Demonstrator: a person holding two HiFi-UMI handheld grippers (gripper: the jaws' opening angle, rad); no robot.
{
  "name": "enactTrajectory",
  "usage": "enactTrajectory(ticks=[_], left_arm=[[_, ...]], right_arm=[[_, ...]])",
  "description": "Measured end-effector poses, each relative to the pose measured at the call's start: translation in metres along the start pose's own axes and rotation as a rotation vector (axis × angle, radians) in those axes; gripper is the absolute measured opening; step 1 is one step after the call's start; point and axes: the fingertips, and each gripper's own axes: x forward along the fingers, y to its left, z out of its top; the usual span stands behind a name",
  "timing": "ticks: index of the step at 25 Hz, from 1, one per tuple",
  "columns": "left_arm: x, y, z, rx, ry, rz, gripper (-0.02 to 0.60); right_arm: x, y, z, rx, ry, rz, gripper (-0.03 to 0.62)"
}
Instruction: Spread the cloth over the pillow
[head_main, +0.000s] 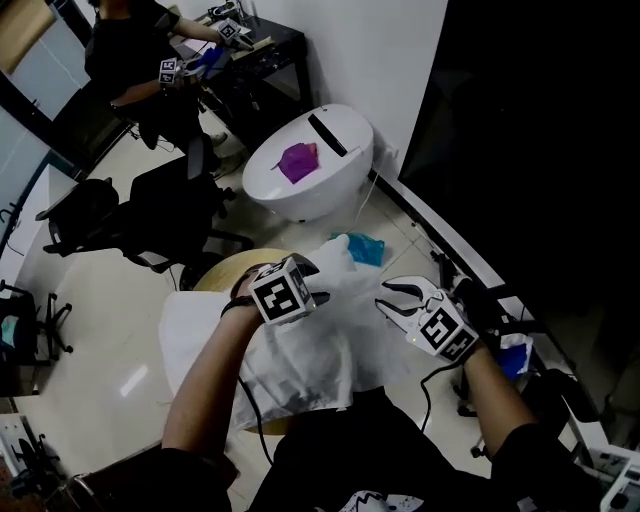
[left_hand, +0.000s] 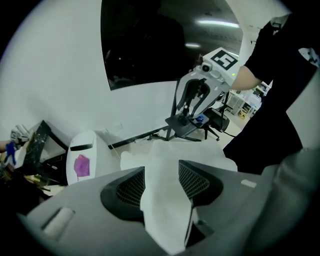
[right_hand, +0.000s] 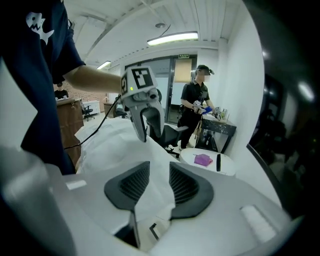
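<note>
A white cloth (head_main: 320, 350) hangs bunched between my two grippers, over a white pillow (head_main: 192, 335) that lies on a round wooden table (head_main: 225, 272). My left gripper (head_main: 316, 276) has a thick fold of the cloth (left_hand: 162, 200) filling the gap between its pads, so it is shut on it. My right gripper (head_main: 392, 298) stands a hand's width to the right, and its pads pinch another edge of the cloth (right_hand: 150, 192). Each gripper shows in the other's view, held above the spread fabric. Most of the pillow is hidden under the cloth.
A white oval pod (head_main: 310, 165) with a purple rag (head_main: 298, 160) on it stands beyond the table, a teal thing (head_main: 362, 248) at its foot. Black office chairs (head_main: 165, 210) stand at left. Another person (head_main: 130, 50) works at a black desk (head_main: 265, 45). A dark wall closes the right side.
</note>
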Motion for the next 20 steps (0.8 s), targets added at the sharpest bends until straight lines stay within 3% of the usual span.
enactTrajectory(ticks=[4, 8, 10, 14, 20], left_arm=[[0.040, 0.023, -0.022, -0.066, 0.110, -0.017, 0.202], [0.062, 0.024, -0.042, -0.172, 0.168, -0.087, 0.202], [0.064, 0.018, -0.043, -0.186, 0.167, -0.122, 0.181], [0.047, 0.009, -0.019, -0.062, 0.067, -0.076, 0.015], [-0.017, -0.033, 0.013, 0.189, -0.070, 0.091, 0.000]], right_arm=[[-0.001, -0.015, 0.001, 0.070, -0.063, -0.040, 0.135], [-0.001, -0.022, -0.003, 0.100, -0.092, -0.065, 0.135], [-0.002, -0.022, -0.005, 0.108, -0.089, -0.066, 0.135], [0.001, -0.026, -0.009, 0.131, -0.081, -0.080, 0.135], [-0.001, -0.029, 0.008, 0.159, -0.097, -0.090, 0.135]])
